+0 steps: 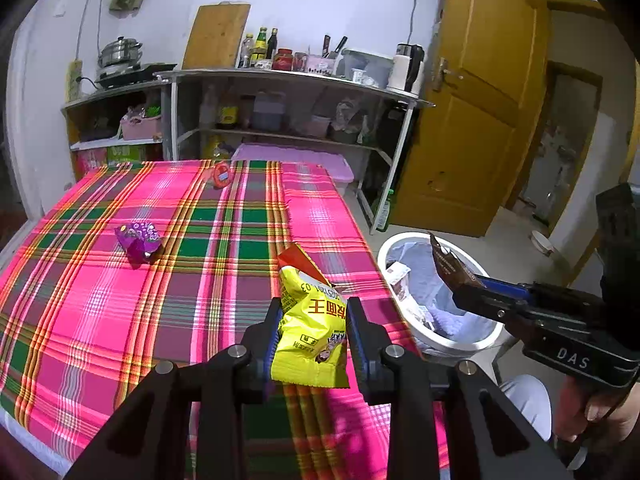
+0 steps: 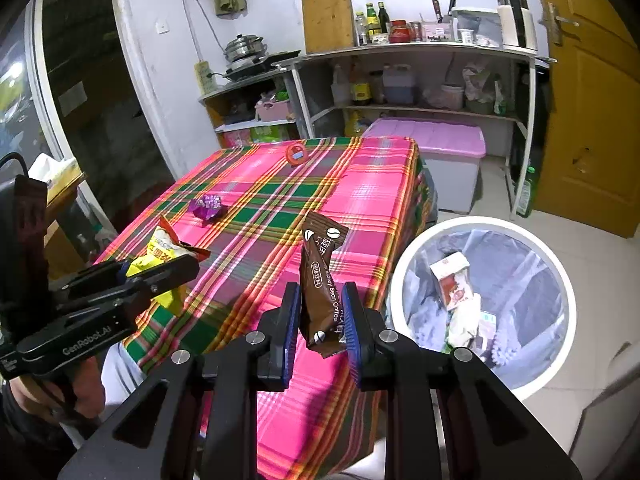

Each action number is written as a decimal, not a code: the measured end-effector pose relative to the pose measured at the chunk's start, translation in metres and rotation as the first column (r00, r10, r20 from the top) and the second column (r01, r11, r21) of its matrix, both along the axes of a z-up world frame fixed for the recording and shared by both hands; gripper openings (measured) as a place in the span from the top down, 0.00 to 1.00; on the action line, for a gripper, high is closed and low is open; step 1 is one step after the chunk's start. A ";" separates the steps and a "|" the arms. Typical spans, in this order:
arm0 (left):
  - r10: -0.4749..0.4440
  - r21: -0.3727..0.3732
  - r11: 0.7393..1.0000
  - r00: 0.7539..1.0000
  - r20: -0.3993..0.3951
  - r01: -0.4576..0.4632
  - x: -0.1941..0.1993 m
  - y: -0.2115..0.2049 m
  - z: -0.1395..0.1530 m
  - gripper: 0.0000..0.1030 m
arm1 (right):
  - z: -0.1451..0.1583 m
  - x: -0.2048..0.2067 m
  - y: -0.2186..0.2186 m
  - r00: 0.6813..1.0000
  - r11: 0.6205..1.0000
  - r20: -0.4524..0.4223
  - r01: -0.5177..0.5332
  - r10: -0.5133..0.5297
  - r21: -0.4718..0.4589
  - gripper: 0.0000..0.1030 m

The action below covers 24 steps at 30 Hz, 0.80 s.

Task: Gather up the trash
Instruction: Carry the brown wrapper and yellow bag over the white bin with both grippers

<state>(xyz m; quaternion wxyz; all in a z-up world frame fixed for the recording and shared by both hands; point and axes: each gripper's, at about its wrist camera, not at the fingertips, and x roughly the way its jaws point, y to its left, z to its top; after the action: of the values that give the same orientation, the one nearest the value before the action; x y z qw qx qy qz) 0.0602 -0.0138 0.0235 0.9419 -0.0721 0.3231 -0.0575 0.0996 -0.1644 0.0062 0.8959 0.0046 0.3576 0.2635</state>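
Carrying two wrappers to the bin.
Left gripper (image 1: 312,320) clamps yellow packet (image 1: 308,324); right gripper (image 2: 320,316) clamps coffee sachet (image 2: 320,280). Next, judged: release over white bin (image 2: 404,264), near right.

The tablecloth (image 1: 100,312) is a bright pink plaid crossed by green blocks and thin orange, yellow and white stripes. A yellow snack packet (image 1: 310,332) has a red top corner and red lettering. The coffee sachet (image 2: 322,284) is dark brown with white beans and white print. Near the table's left edge lies a purple wrapper (image 1: 138,240) with pale dots; at the far edge, a red-orange round lid (image 1: 221,175). The trash bin (image 2: 568,312) has a white rim and a grey-blue liner. Both grippers are black with blue pads (image 2: 291,320).
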 end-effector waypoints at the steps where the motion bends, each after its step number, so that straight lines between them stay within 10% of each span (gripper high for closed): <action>1: -0.002 0.002 1.000 1.000 0.003 0.002 -0.001 -0.002 0.001 0.70 | 0.001 -0.001 -0.002 1.000 1.000 0.001 0.003 -0.003 0.002 0.79; 24: -0.098 0.012 0.995 0.995 0.002 0.098 0.016 -0.040 0.003 0.70 | -0.001 0.000 -0.047 0.995 0.995 -0.003 0.102 -0.102 0.024 0.79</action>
<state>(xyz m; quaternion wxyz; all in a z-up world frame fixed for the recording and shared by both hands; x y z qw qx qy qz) 0.0758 -0.0543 0.0260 0.9388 -0.0506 0.3252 -0.1017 0.0996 -0.2119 0.0055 0.9078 0.0338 0.3543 0.2219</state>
